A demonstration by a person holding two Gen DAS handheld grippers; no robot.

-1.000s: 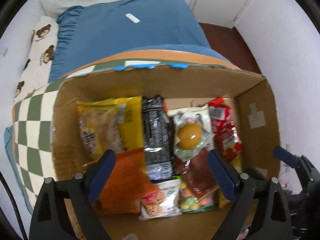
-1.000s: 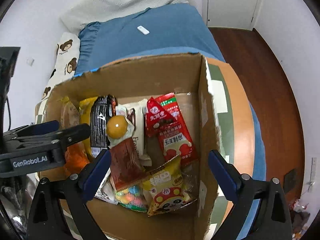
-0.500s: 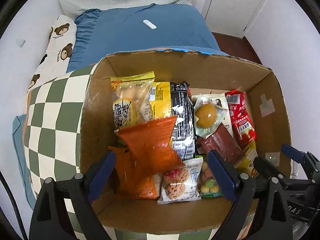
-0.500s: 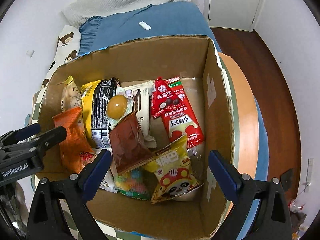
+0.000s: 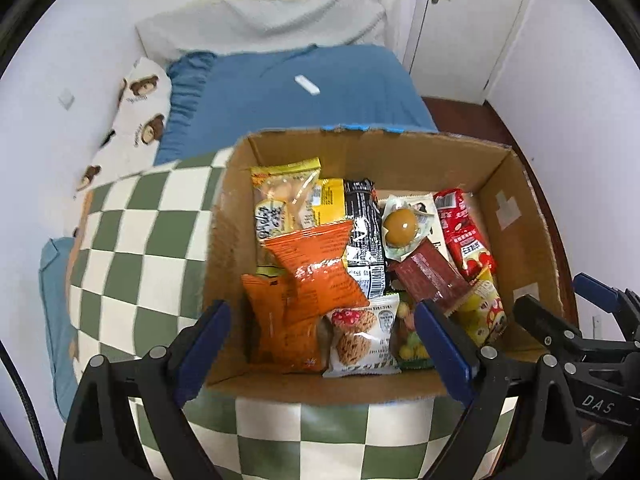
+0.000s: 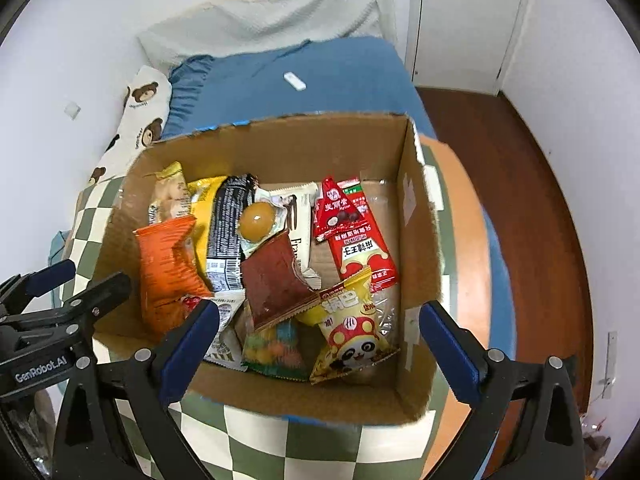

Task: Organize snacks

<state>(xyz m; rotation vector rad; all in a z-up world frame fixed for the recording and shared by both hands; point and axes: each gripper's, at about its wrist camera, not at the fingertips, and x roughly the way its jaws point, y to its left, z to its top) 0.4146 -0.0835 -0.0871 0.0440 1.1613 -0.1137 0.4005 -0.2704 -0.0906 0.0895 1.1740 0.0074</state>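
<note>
An open cardboard box (image 5: 376, 148) (image 6: 416, 208) stands on a green-and-white checked cloth (image 5: 132, 232) and holds several snack packets. Among them are orange bags (image 5: 316, 276) (image 6: 168, 268), a black packet (image 5: 364, 232), a yellow round jelly cup (image 5: 400, 230) (image 6: 258, 222), a brown wrapper (image 6: 276, 280), red packets (image 5: 460, 232) (image 6: 352, 232), a cookie pack (image 5: 360, 340) and a yellow panda bag (image 6: 352, 332). My left gripper (image 5: 324, 340) hangs open above the box's near edge, empty. My right gripper (image 6: 316, 340) is open and empty above the near right of the box.
Behind the box lies a bed with a blue cover (image 5: 296, 92), a small white remote (image 5: 307, 85), a bear-print pillow (image 5: 136, 120) and a white blanket (image 5: 272, 16). A white door (image 5: 472, 20) and brown floor (image 6: 512, 184) lie to the right.
Both grippers have drawn back and up out of the box, so more of the box, cloth and bed shows. The orange bag now lies loose among the packets. Jaws stayed wide.
</note>
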